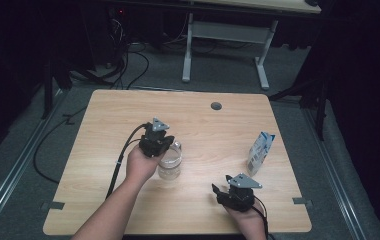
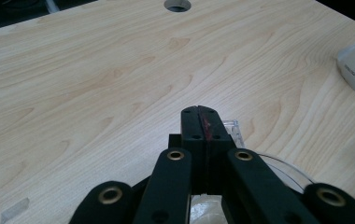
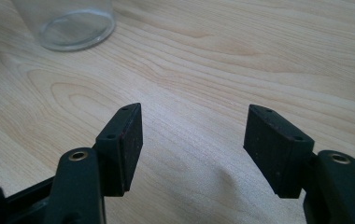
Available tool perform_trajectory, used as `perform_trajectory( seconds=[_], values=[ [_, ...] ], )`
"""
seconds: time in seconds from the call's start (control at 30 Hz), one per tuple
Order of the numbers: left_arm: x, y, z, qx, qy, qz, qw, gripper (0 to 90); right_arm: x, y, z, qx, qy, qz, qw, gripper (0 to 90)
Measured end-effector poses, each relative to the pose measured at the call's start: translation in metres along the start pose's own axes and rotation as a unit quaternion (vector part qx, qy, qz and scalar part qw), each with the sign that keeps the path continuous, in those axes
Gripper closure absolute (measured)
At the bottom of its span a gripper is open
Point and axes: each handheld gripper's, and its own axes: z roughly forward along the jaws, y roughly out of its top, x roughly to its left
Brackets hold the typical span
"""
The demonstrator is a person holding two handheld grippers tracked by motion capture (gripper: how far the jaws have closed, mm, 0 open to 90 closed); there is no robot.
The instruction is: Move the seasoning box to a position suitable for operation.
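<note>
Nearest to me, the right hand-held gripper [image 1: 228, 192] rested low over the front edge of the counter [image 1: 128, 210], and in the right gripper view its two jaws stood wide apart with nothing between them, only bare wood below. I judged that this one was waiting and had no part in the work at that moment. A little farther, the left hand-held gripper [image 1: 164, 143] was at the top of a clear glass jar [image 1: 170, 165], which stood upright near the middle of the counter. In the left gripper view its jaws were pressed together, with no gap that I could see, and a piece of the jar's clear rim [image 2: 231, 128] showed just beside their tips. I could not tell if the jaws pinched the glass wall or were only closed over the mouth. Something pale was visible low between the arms of that gripper, but it was too unclear to name. Farther to the right, well apart from the jar, a small blue and white carton [image 1: 260, 152] stood upright and no gripper touched it. My judgement was that the work was at an early stage: the jar was reached, maybe gripped, but it was not lifted, and the carton was still to be handled.
</note>
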Motion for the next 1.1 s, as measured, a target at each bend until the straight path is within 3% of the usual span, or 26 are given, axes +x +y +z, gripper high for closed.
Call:
perform_trajectory(
  seconds=[0.53,0.6,0.63,0.7,0.83,1.1],
  values=[
    [-0.012,-0.014,-0.017,-0.010,-0.006,0.006,0.9999,90.0,0.003,0.000,0.001,0.004,0.002,-0.004,1.0000,37.6],
    [-0.011,-0.013,-0.026,-0.034,0.001,0.005,0.9994,89.9,0.004,0.000,0.001,0.003,0.003,-0.005,1.0000,37.6],
    [-0.011,-0.013,-0.026,-0.034,0.001,0.005,0.9994,89.9,0.004,0.000,0.001,0.003,0.003,-0.005,1.0000,37.6],
    [-0.005,-0.013,-0.039,-0.051,0.013,0.006,0.9986,89.9,0.004,0.001,0.001,0.003,0.003,-0.005,1.0000,37.6],
    [0.005,-0.023,-0.049,-0.057,0.035,0.006,0.9977,89.7,0.004,0.000,0.002,0.005,0.004,-0.004,1.0000,37.6],
    [0.019,-0.056,-0.052,-0.055,0.043,-0.015,0.9975,89.2,0.006,0.000,0.003,0.006,0.007,-0.009,0.9999,42.1]
  ],
)
